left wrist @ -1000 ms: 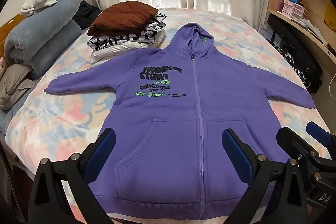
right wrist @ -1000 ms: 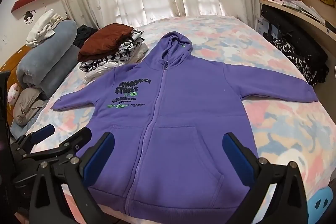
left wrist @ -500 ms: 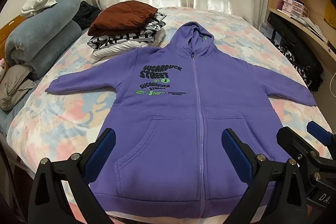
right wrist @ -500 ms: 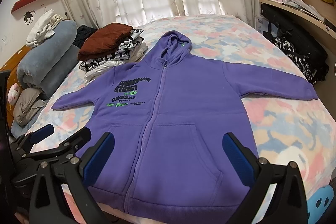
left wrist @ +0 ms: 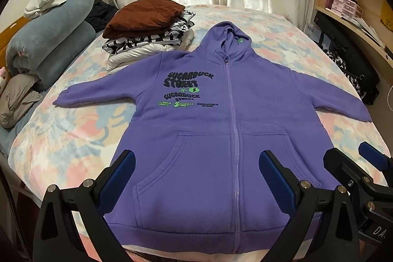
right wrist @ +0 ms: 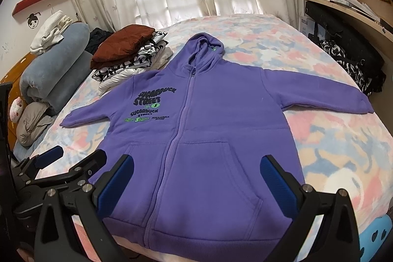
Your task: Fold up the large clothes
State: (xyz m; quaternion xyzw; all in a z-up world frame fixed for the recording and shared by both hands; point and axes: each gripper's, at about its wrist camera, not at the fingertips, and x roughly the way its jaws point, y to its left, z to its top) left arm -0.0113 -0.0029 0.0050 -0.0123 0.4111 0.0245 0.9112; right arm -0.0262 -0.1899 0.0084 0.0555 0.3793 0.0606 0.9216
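Purple hoodie (left wrist: 221,139) lies flat on bed (left wrist: 73,139); both grippers (left wrist: 196,173) (right wrist: 196,173) hover, jaws apart. Pinching one layer could bunch fabric.

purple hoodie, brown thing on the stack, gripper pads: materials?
Purple hoodie: looks like matte cotton-blend fleece, with ribbed hem and soft nap. Brown garment: probably a padded synthetic shell; it is puffy, quilted and faintly shiny. Blue pads on the left gripper: likely textured rubber or foam, dull and finely grained.
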